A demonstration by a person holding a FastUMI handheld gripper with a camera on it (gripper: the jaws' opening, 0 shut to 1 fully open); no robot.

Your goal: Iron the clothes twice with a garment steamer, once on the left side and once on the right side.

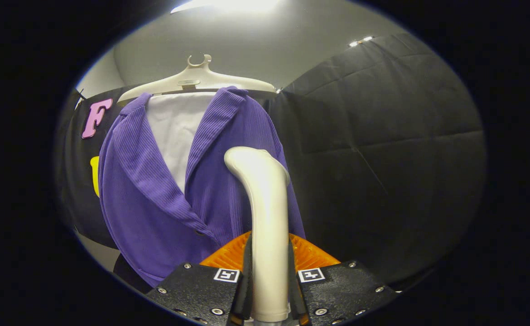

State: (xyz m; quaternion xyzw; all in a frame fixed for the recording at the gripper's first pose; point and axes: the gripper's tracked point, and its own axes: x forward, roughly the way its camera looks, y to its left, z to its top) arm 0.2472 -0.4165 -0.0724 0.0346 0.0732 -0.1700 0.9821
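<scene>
A purple ribbed jacket point(156, 199) over a white lining point(176, 131) hangs on a cream hanger point(197, 81) in front of the booth wall. My gripper point(268, 280) is shut on the cream handle of the garment steamer point(265, 217), which rises upright between the fingers. The steamer's curved head point(251, 160) sits close to the jacket's right front panel, beside the right lapel. Whether the head touches the cloth cannot be told.
Black quilted cloth point(383, 158) forms the booth wall behind and to the right of the jacket. A grey ceiling with a bright lamp point(228, 5) lies above the hanger. A pale floor strip point(99, 253) shows below the jacket's left hem.
</scene>
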